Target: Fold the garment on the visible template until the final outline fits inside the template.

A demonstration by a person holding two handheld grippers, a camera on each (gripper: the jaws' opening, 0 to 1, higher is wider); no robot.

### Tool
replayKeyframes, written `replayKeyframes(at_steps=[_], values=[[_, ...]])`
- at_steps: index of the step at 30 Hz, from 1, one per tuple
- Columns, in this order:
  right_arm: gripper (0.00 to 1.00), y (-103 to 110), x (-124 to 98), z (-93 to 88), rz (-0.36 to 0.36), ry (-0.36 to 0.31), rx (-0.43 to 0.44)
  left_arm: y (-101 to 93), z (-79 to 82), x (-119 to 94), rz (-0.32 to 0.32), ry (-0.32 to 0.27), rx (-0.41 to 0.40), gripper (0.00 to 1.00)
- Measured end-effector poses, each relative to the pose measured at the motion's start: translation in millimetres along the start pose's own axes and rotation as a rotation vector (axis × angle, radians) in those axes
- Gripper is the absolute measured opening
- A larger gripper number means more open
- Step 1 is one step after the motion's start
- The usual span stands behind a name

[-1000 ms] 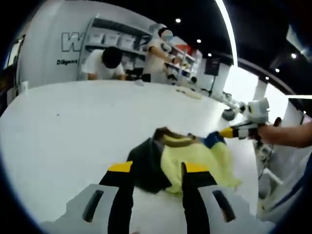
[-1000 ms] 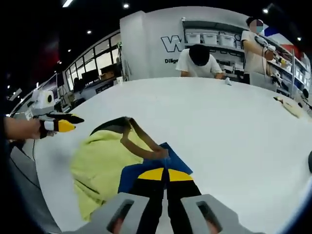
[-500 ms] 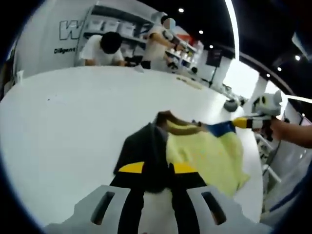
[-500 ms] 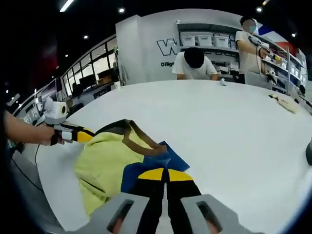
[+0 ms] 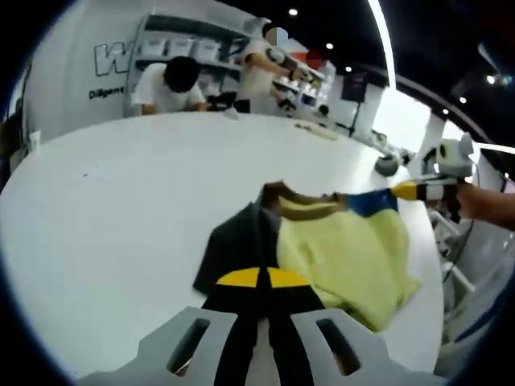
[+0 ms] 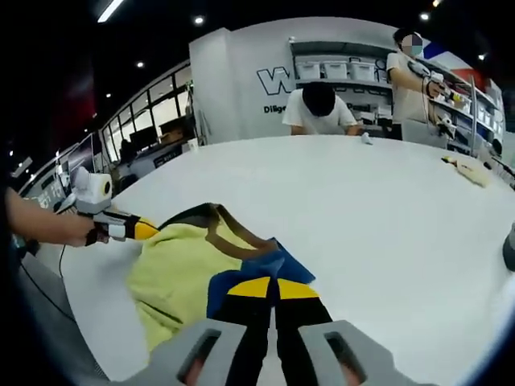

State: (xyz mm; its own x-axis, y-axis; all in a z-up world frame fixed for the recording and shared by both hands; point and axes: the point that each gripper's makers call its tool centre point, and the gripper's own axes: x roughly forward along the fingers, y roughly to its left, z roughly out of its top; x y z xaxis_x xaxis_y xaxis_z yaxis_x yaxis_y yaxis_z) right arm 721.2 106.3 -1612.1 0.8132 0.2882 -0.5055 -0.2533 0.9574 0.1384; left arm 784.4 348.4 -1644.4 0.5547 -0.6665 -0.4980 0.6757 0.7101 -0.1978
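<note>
A crumpled garment lies on the white table [image 5: 121,185]: yellow body [image 5: 346,249], black sleeve [image 5: 237,245], blue sleeve [image 5: 370,201], brown collar [image 5: 286,197]. My left gripper [image 5: 258,277] is shut on the black sleeve's near edge. My right gripper [image 5: 400,191] comes in from the right, held by a hand, and pinches the blue sleeve. In the right gripper view the right gripper [image 6: 274,287] is shut on the blue sleeve [image 6: 257,269]. The left gripper [image 6: 147,231] meets the black sleeve [image 6: 189,215] beside the yellow body [image 6: 173,269].
Two people [image 5: 173,84] work at shelves behind the table's far side. A beige item [image 6: 471,170] and a dark round object [image 5: 388,165] lie far off on the table. The table's edge [image 6: 96,322] runs close to the garment on my side.
My left gripper, open a second ago, has moved onto the black sleeve and shut on it. The right gripper has stayed shut on the blue sleeve, which is drawn out a little.
</note>
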Motion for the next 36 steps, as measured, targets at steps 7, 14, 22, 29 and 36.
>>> replayKeyframes(at_steps=[7, 14, 22, 29, 36], values=[[0.00, 14, -1, 16.5, 0.025, -0.032, -0.008, 19.1, 16.3, -44, 0.082, -0.066, 0.094, 0.00], [0.00, 41, 3, 35.7, 0.080, -0.068, -0.053, 42.6, 40.2, -113, 0.229, -0.181, 0.062, 0.00], [0.00, 79, 9, 54.2, 0.167, -0.106, -0.076, 53.0, 38.2, -174, 0.344, -0.237, 0.023, 0.00], [0.00, 127, 18, 43.6, 0.268, -0.077, -0.117, 57.2, -15.9, -228, 0.437, -0.193, -0.058, 0.00], [0.00, 162, 21, 24.3, 0.348, -0.024, -0.148, 37.5, -65.2, -252, 0.425, -0.068, -0.098, 0.00]])
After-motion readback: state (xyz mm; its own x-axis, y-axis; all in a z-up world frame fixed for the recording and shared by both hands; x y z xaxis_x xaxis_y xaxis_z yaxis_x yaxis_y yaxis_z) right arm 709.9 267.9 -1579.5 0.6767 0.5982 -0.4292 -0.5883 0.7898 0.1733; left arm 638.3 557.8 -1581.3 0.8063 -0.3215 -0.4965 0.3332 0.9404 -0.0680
